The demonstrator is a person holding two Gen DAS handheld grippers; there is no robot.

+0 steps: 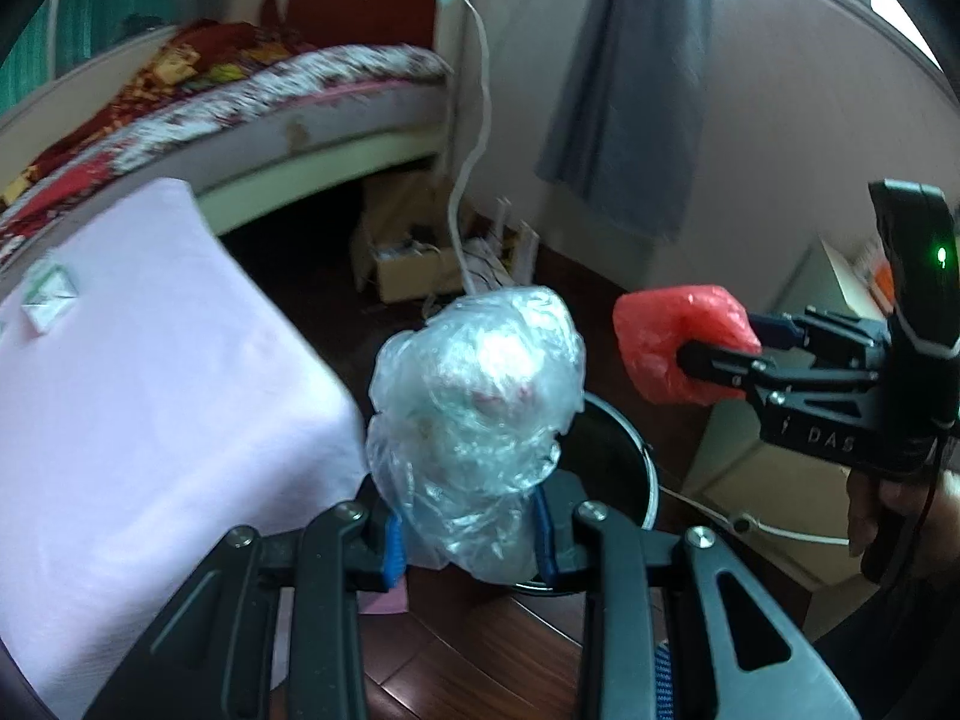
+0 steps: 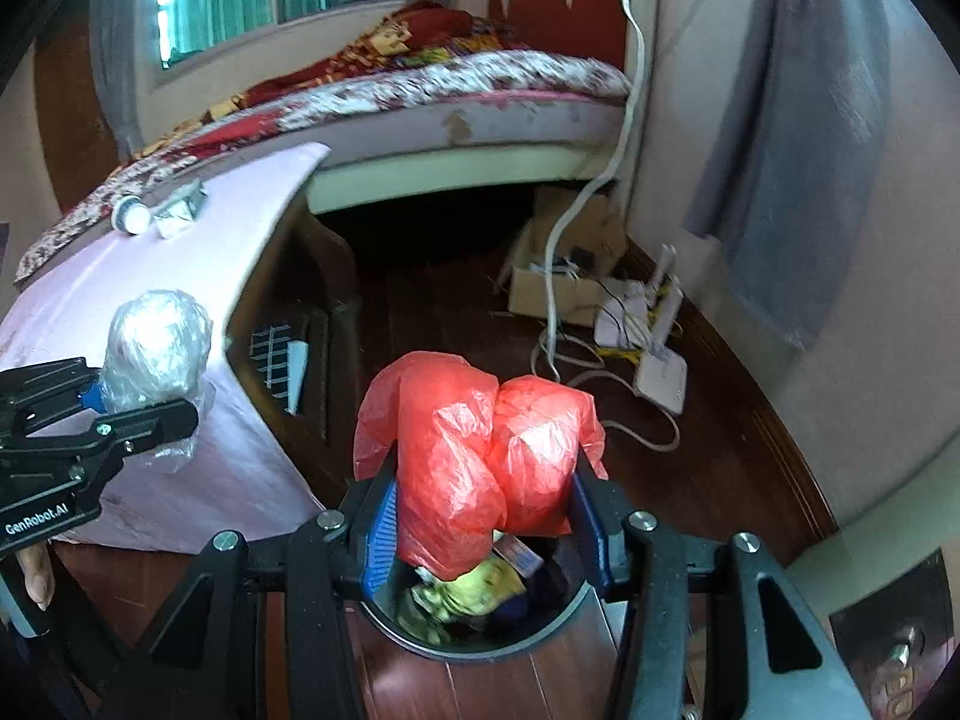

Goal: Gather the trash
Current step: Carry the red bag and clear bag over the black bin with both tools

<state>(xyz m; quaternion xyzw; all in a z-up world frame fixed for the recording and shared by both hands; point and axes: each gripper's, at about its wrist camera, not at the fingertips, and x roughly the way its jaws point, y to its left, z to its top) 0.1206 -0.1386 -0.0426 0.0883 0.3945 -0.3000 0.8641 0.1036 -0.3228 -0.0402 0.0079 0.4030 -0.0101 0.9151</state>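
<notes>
My left gripper (image 1: 471, 534) is shut on a crumpled clear plastic bag (image 1: 480, 408) and holds it above the near rim of a black trash bin (image 1: 636, 468). My right gripper (image 2: 483, 528) is shut on a crumpled red plastic bag (image 2: 480, 456), held right over the bin (image 2: 474, 645), which has yellow-green and other trash inside. The right gripper with the red bag (image 1: 678, 348) also shows in the left wrist view, to the right of the clear bag. The left gripper with the clear bag (image 2: 156, 348) shows at the left of the right wrist view.
A table with a pink cloth (image 1: 138, 396) stands left of the bin, with a small folded wrapper (image 2: 180, 210) and a white cap (image 2: 129, 216) on it. A bed (image 2: 450, 102), cardboard box (image 2: 552, 294), cables and white routers (image 2: 654, 354) lie beyond on the wooden floor.
</notes>
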